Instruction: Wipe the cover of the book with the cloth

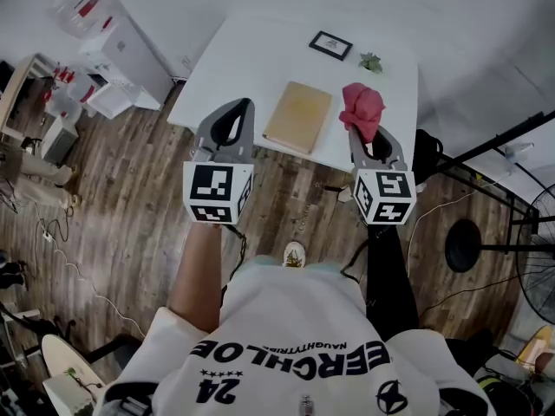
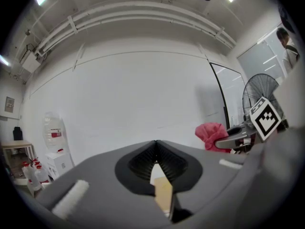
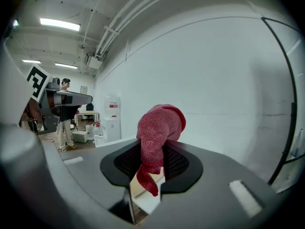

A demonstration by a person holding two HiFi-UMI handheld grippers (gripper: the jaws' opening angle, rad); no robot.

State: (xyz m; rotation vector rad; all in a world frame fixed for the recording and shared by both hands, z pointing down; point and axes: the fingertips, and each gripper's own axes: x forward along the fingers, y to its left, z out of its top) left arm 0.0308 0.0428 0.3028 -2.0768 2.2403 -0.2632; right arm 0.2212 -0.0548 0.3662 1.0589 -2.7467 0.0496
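A tan book (image 1: 298,116) lies flat near the front edge of the white table (image 1: 251,55). My right gripper (image 1: 366,128) is shut on a red cloth (image 1: 362,108), held bunched up just right of the book; the cloth (image 3: 158,129) sticks up between the jaws in the right gripper view. My left gripper (image 1: 234,121) hovers at the table's front left, left of the book, shut with nothing in it. Through its jaws I glimpse the book (image 2: 163,194), and off to the right the red cloth (image 2: 211,135) in the other gripper.
A small framed picture (image 1: 330,45) and a little green plant (image 1: 371,61) sit at the back of the table. Wooden floor lies below, with a black stand (image 1: 490,146) and fan (image 1: 536,250) to the right and white boxes (image 1: 113,50) to the left.
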